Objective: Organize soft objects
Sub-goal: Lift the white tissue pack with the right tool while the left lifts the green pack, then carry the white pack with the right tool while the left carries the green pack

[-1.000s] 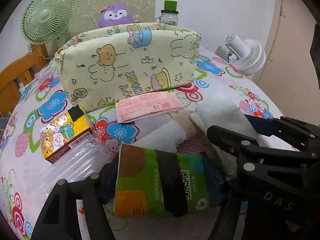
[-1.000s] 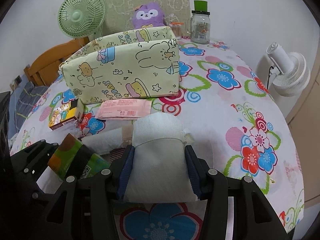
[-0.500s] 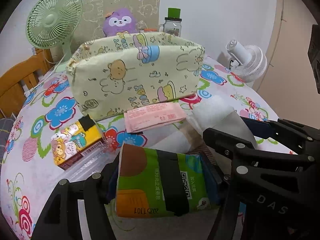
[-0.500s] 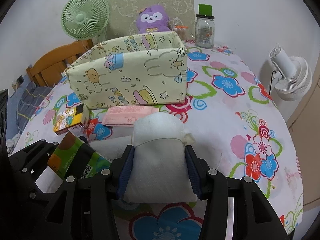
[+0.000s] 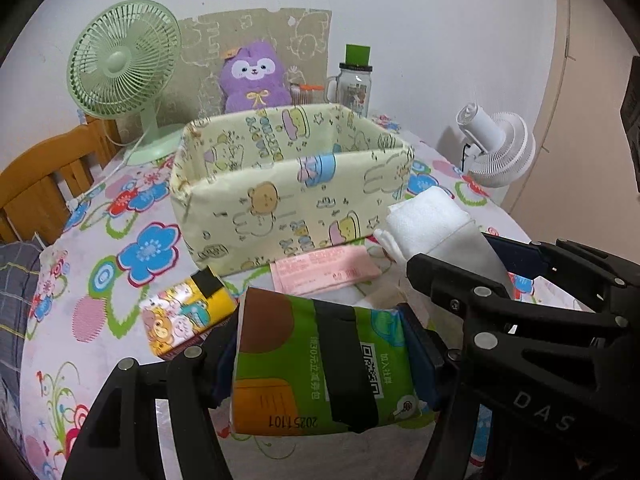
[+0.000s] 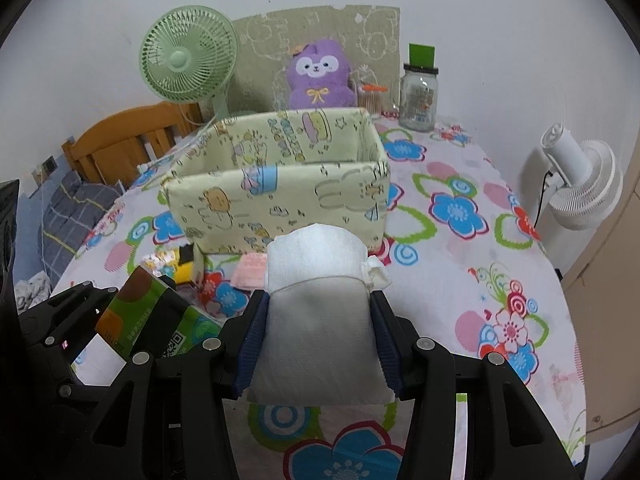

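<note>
My left gripper (image 5: 320,364) is clamped across a green and orange plastic-wrapped tissue pack (image 5: 320,364) banded with black tape, its blue pads pressing the pack's two ends. My right gripper (image 6: 318,328) pinches a white soft paper-wrapped bundle (image 6: 316,312), pads dug into both flanks so the top bulges out above them. Both packs hang clear of the flowered tablecloth (image 6: 460,248), side by side, with the right tool's black frame crowding the left wrist view.

Straight ahead stands the pale yellow fabric storage box with cartoon animal prints (image 5: 288,184), open at the top. What I can see of its inside is bare lining, so I judge nothing is stored yet: two items are in hand and the drop into the box is the step ahead.

Left on the cloth in front of the box are a flat pink packet (image 5: 324,272), which lies just against the box's near wall, and a yellow cartoon-printed pack (image 5: 188,316) with a black tape strip. A clear plastic wrapper may lie below my left jaw, though I cannot make it out.

The near wall of the box is what stands between my loads and its opening; both must clear that soft rim. Behind it sit a purple plush toy (image 6: 320,76), a green desk fan (image 6: 188,60), a glass jar with a green lid (image 6: 419,92), and a white fan (image 6: 580,184) off the table's right edge.
</note>
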A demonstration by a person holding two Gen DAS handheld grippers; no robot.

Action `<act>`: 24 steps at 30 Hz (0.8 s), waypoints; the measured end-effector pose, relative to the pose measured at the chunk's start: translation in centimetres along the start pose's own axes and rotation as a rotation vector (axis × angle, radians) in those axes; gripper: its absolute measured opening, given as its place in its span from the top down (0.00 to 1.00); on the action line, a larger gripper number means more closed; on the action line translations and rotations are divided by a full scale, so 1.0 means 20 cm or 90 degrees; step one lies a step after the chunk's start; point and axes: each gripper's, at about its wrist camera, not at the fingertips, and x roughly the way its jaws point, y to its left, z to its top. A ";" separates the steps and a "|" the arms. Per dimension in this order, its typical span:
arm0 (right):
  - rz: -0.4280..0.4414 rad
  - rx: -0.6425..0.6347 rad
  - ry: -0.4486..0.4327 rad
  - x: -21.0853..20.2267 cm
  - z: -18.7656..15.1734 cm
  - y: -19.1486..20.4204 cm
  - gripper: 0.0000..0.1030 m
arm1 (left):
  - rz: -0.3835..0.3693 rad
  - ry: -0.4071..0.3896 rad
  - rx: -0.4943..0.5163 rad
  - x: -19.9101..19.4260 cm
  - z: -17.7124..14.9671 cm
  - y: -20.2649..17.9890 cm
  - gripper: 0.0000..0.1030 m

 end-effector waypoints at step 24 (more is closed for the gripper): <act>-0.016 0.003 -0.060 -0.17 0.18 0.05 0.47 | 0.036 -0.049 0.012 -0.16 0.19 0.02 0.31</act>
